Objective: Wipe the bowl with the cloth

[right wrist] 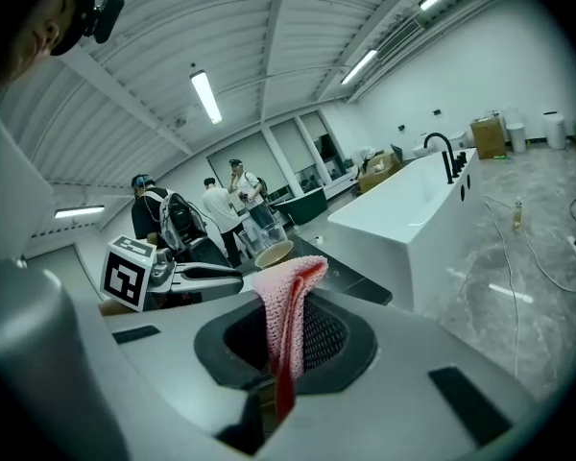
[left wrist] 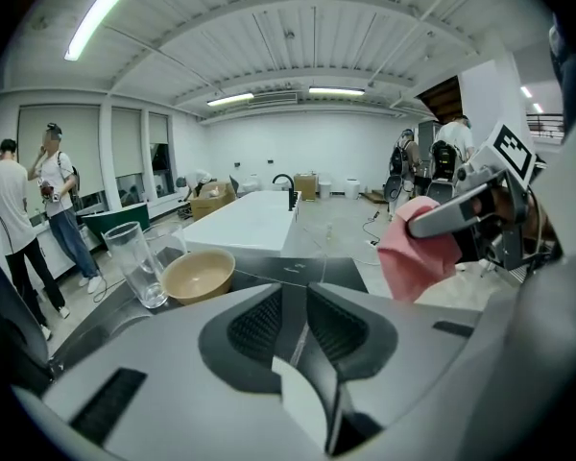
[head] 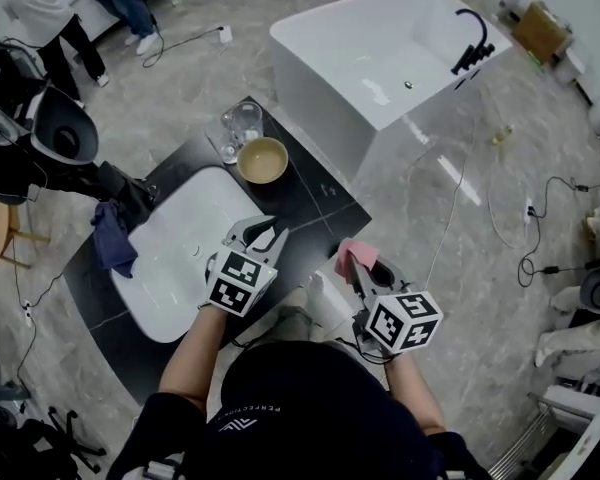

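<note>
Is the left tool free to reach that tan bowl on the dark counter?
Probably yes. The left tool is empty, jaws apart, and the counter between it and the bowl looks bare; the glasses stand beside the bowl, off that path.

Faint lettering on black shirt, probably illegible

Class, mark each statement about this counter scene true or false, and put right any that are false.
1. The right gripper is clamped on the pink cloth. True.
2. The left gripper grips the bowl. False: its jaws stand apart with nothing between them, and the bowl sits ahead on the dark counter.
3. A clear glass stands next to the bowl. True.
4. The pink cloth lies inside the bowl. False: it is held in the air, apart from the bowl.
</note>
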